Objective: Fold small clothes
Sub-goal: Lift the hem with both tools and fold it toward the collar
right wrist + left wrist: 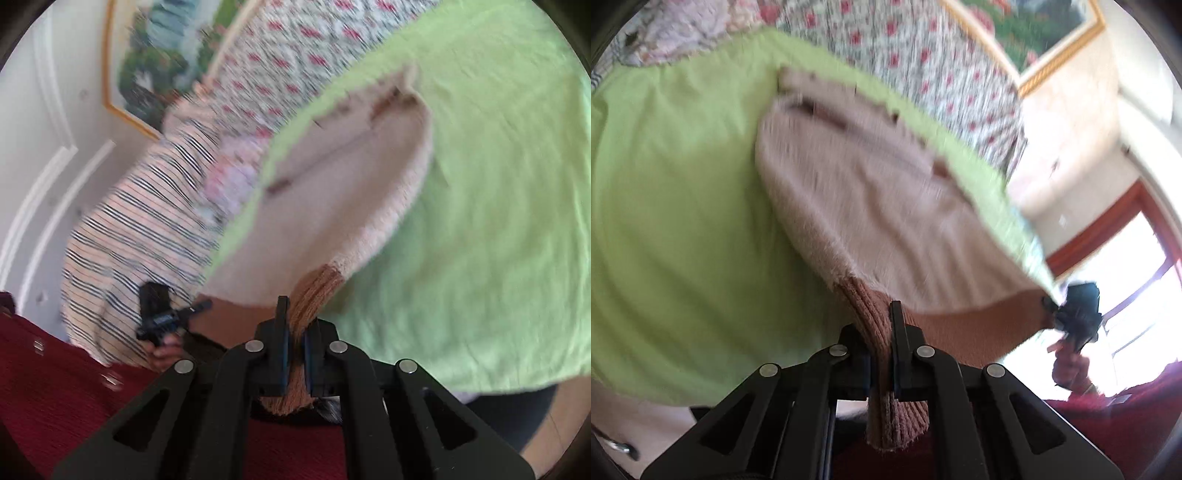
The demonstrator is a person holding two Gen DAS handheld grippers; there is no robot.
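A small pale pink fuzzy garment [871, 206] with a brown ribbed hem [979, 321] lies across a light green sheet [683, 221]. My left gripper [877, 325] is shut on one corner of that hem, and ribbed cloth bunches through its jaws. At the right of the left wrist view, the right gripper [1075, 314] holds the other hem corner, with a hand below it. In the right wrist view, my right gripper [297, 317] is shut on the brown hem [317, 291] of the garment [332, 206]. The left gripper [166, 317] shows at the left. The hem edge is raised between the two grippers.
A floral cloth [923, 62] lies beyond the green sheet [480, 221], under a gold-framed picture [1034, 37] on the wall. A blue-striped fabric [147, 221] lies beside the sheet. Dark red knit clothing [55, 387] is close to the camera. A bright window [1126, 295] is at the right.
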